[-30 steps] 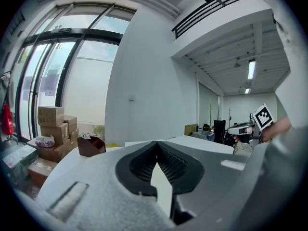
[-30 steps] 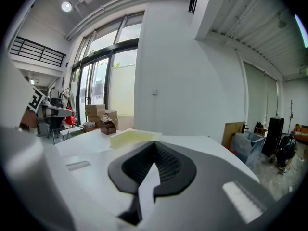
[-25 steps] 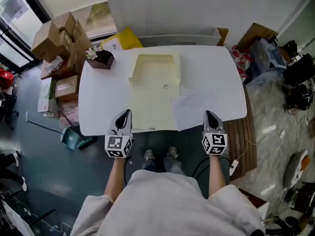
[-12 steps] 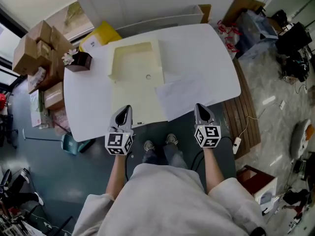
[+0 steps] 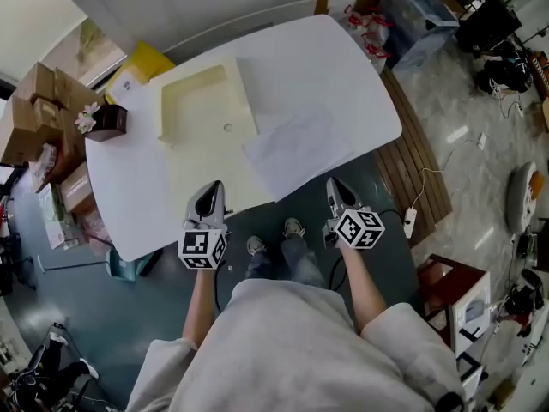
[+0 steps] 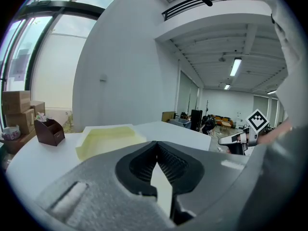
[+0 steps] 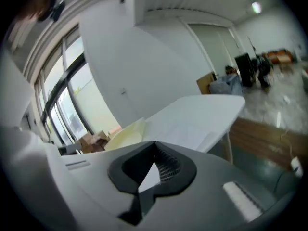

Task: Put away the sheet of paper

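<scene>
Hovering at the table's near edge, the left gripper (image 5: 211, 192) and right gripper (image 5: 335, 189) are both clenched on nothing. Just beyond them, the sheet of paper (image 5: 296, 150) lies flat on the white table (image 5: 343, 67), its left part overlapping an open pale yellow file box (image 5: 202, 110).

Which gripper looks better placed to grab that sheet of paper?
Right. The right gripper hangs just off the table edge beside the sheet of paper; the left gripper points at the yellow folder instead.
</scene>
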The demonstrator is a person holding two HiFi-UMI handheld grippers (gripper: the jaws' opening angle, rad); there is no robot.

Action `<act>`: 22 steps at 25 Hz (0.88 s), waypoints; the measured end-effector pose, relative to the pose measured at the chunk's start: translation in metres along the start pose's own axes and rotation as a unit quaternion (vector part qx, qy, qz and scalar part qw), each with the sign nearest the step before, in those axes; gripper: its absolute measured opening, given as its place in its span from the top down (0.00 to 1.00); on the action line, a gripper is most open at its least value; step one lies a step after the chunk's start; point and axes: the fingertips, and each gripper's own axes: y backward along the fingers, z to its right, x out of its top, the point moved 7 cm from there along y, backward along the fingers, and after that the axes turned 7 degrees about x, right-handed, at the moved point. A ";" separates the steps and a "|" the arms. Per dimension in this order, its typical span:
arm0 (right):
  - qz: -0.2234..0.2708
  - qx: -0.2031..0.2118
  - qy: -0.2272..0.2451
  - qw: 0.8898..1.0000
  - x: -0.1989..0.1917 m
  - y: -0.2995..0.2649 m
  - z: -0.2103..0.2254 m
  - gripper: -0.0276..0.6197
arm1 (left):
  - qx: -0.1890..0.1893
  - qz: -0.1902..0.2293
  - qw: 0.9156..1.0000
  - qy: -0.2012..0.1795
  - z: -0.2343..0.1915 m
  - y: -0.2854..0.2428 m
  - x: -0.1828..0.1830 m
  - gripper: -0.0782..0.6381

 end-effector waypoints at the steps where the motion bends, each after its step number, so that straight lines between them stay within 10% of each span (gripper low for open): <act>1: 0.017 0.014 -0.054 0.998 -0.003 0.001 0.005 0.95 | -0.002 -0.001 1.000 -0.002 0.001 0.000 0.000 0.88; 7: 0.090 0.072 -0.277 0.954 -0.021 0.003 0.026 0.95 | 0.000 -0.005 1.000 -0.005 0.000 0.002 0.000 0.88; 14: 0.064 0.044 -0.329 0.941 -0.051 -0.003 0.042 0.94 | 0.007 -0.008 1.000 -0.003 -0.005 0.006 -0.003 0.88; 17: 0.032 0.037 -0.348 0.936 -0.064 -0.012 0.049 0.67 | 0.009 -0.010 1.000 -0.002 -0.004 0.007 -0.004 0.88; 22: 0.009 0.021 -0.370 0.929 -0.082 -0.035 0.060 0.57 | 0.013 -0.017 1.000 -0.005 -0.007 0.009 -0.008 0.88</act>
